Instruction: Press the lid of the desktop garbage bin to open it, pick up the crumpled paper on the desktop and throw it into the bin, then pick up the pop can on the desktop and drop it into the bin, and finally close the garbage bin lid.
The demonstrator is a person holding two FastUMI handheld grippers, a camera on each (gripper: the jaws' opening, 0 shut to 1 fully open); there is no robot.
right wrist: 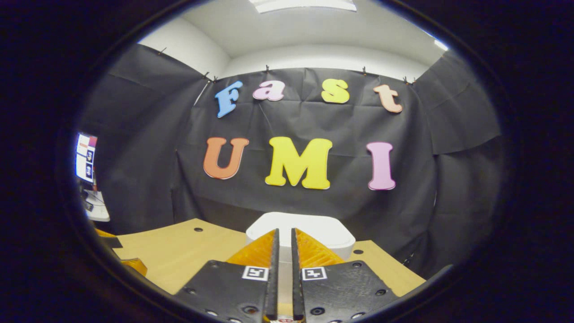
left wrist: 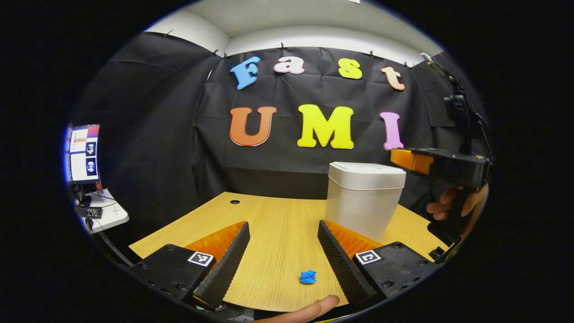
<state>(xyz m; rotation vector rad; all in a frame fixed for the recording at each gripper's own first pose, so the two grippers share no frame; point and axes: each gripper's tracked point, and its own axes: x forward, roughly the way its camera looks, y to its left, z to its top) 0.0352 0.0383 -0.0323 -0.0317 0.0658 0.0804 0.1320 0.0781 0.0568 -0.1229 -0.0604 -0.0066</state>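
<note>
A white desktop bin (left wrist: 364,197) stands on the wooden table (left wrist: 269,215) with its lid (right wrist: 314,226) down. Blue crumpled paper (left wrist: 307,277) lies on the table near the front edge, between the wide-apart fingers of my left gripper (left wrist: 283,224), which is open and holds nothing. A hand carries my right gripper (left wrist: 397,158) at the bin's upper right, level with the lid. In the right gripper view, the right gripper (right wrist: 285,231) hovers over the lid, its fingers nearly together with nothing between them.
A side desk with a monitor (left wrist: 84,154) and keyboard sits far left. The table has a cable hole (left wrist: 234,202) at the back left. A person's fingertip (left wrist: 314,309) shows at the front edge. Black cloth walls close in the table.
</note>
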